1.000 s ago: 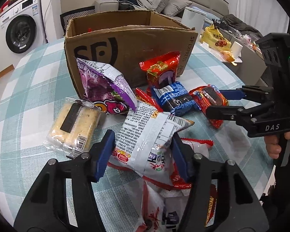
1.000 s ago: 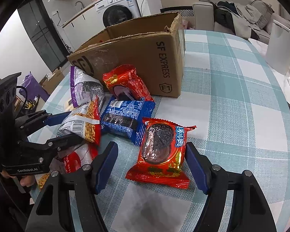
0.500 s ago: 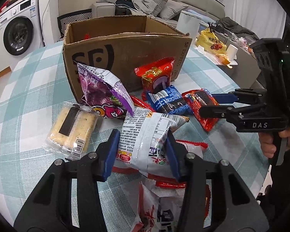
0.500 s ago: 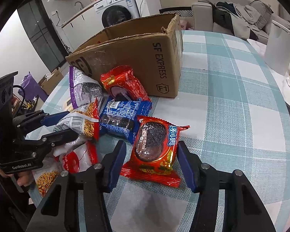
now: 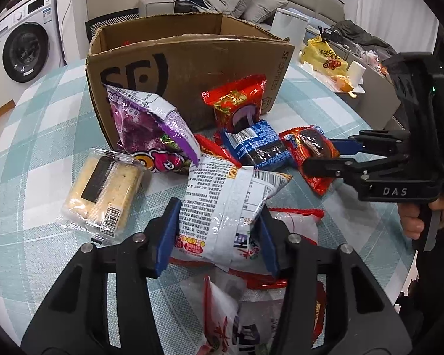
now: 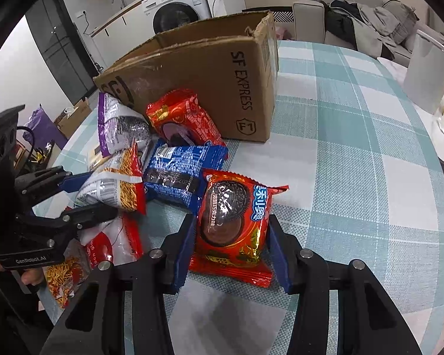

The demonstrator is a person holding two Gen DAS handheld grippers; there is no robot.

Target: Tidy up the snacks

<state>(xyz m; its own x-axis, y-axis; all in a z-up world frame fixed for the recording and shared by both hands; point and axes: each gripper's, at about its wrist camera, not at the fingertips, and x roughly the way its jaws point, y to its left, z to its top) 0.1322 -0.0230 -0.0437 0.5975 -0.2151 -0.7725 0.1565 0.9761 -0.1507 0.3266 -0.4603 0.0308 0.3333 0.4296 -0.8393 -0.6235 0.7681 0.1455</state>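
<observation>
Snack packets lie in front of an open cardboard box (image 5: pixel 186 68) on a checked tablecloth. My left gripper (image 5: pixel 217 236) is shut on a white noodle-snack bag (image 5: pixel 222 204), its pads pressing both sides. My right gripper (image 6: pixel 232 248) is shut on a red Oreo packet (image 6: pixel 232 222); it also shows in the left wrist view (image 5: pixel 322 153). Near the box lie a purple bag (image 5: pixel 151 136), a blue biscuit packet (image 5: pixel 257 148), a red packet (image 5: pixel 236 103) leaning on the box, and a clear-wrapped cake (image 5: pixel 103 192).
More red and white packets (image 5: pixel 290 227) lie under the noodle bag. A white container (image 6: pixel 426 71) stands at the table's far right. A yellow bag (image 5: pixel 325 56), sofa and washing machine (image 5: pixel 23 50) are beyond the table.
Both grippers have closed from open: the left onto the white noodle bag, the right onto the red Oreo packet. Both have also moved slightly forward over their packets.
</observation>
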